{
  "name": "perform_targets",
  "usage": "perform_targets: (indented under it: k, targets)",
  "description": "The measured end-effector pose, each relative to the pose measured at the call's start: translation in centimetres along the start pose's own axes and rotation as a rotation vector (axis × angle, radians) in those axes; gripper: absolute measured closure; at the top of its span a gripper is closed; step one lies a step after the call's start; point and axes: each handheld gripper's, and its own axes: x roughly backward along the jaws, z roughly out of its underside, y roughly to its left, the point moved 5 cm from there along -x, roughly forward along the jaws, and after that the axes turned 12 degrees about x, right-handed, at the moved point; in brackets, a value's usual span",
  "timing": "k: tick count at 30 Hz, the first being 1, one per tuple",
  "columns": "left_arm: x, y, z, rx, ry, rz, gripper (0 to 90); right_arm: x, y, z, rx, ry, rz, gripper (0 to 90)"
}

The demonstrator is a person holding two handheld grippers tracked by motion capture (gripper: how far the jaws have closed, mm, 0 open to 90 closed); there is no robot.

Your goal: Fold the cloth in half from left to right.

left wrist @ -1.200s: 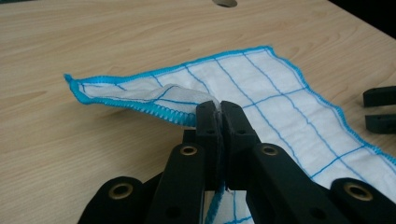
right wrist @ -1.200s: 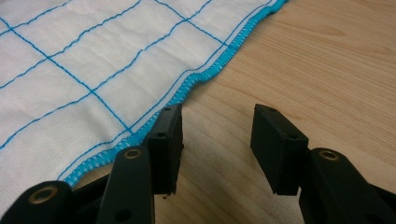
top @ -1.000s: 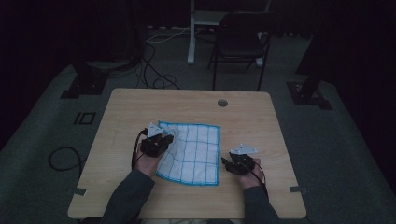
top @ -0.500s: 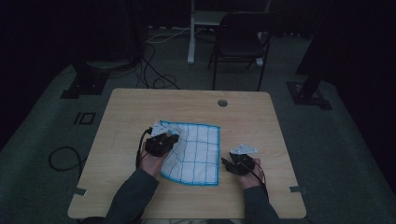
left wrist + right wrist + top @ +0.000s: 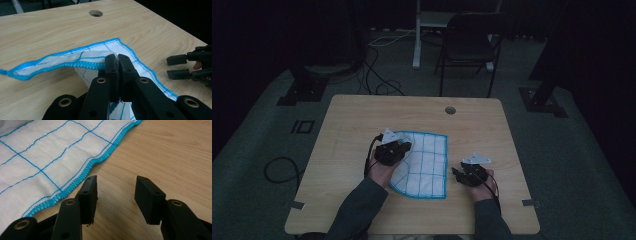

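Both grippers are black: the left gripper and right gripper each carry a pale grey three-cornered plate and trail a dark cable. Their jaws are blocky, with brass-ringed pivot holes. Dark grey-green sleeves cover both forearms.

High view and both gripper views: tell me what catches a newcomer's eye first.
A white cloth with a blue grid and blue hem lies mid-table on the wooden table. The left gripper is shut on the cloth's folded-up edge, lifting it off the wood. The right gripper sits open beside the cloth's right hem, over bare wood.
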Motion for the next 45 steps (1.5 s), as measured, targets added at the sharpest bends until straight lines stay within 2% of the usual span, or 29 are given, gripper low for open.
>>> perform_targets:
  k: [22,25,45]
  targets:
    - [-2.0,-2.0,0.1,-0.034,0.037,0.041,87.7,0.0,-0.4,0.2,-0.013,0.018,0.019,53.1]
    - [-2.4,-2.1,0.2,-0.022,0.04,0.054,87.7,0.0,-0.5,0.3,-0.013,0.022,0.02,53.1]
    - [-4.6,-3.3,0.7,-0.05,0.074,0.072,87.7,0.3,-0.7,0.3,-0.026,0.011,0.023,52.9]
